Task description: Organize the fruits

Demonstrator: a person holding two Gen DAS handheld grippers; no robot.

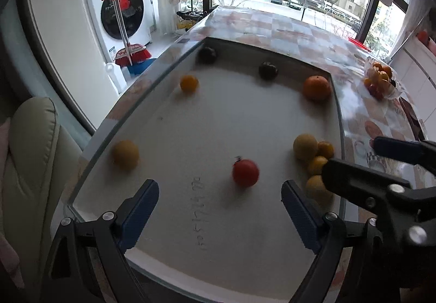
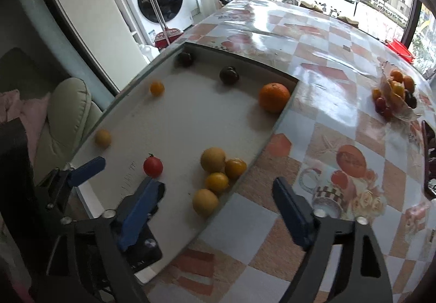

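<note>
A white board (image 1: 218,123) (image 2: 174,123) carries scattered fruit. A red tomato (image 1: 245,172) (image 2: 153,165) lies just ahead of my open, empty left gripper (image 1: 220,203) (image 2: 114,179). Several yellow fruits (image 1: 313,161) (image 2: 215,177) cluster at the board's right edge. An orange (image 1: 316,87) (image 2: 273,97), two dark fruits (image 1: 268,70) (image 2: 229,74) and two more yellow fruits (image 1: 188,83) (image 1: 126,153) lie further off. My right gripper (image 2: 218,204) (image 1: 351,158) is open and empty, hovering over the cluster.
A glass bowl of small fruits (image 1: 380,80) (image 2: 396,93) stands on the checkered tablecloth (image 2: 340,139) at the far right. A cushioned chair (image 1: 30,161) is left of the table. A washing machine (image 1: 122,3) and a broom (image 1: 130,52) stand behind.
</note>
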